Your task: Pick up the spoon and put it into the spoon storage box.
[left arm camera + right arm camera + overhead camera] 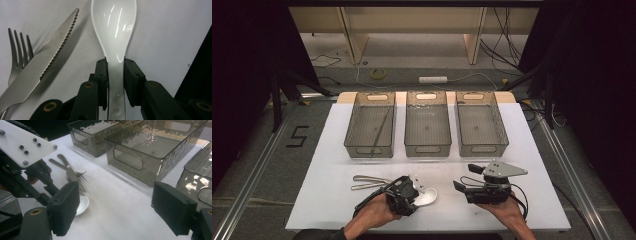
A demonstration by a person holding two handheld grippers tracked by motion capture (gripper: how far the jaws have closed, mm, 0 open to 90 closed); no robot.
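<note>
Tabletop point(532, 150) with a white cover carries everything, and its near half has much free room between the bins and the front edge. Three grey see-through bins point(427, 129) stand side by side along the far half, near one another with narrow gaps; in the high view the left one seems to hold something thin and long, but I cannot tell what. Beyond the far edge are the floor and cables.

Right tongs point(460, 187) are held low at the right near side, with the jaws wide apart and nothing between them; white cover lies free in front of them up to the bins. Left tongs point(115, 71) are at the left near side, and their jaws are closed on the handle of one white spoon point(113, 27). The spoon lies near the front edge, between the two hands, with its bowl on the cover; the end of its handle is hidden between the jaws.

One knife point(42, 62) with a toothed edge and one fork point(18, 50) lie just beside the spoon, the knife across the fork and covering part of it. Their handles are cut off in the left gripper view.
</note>
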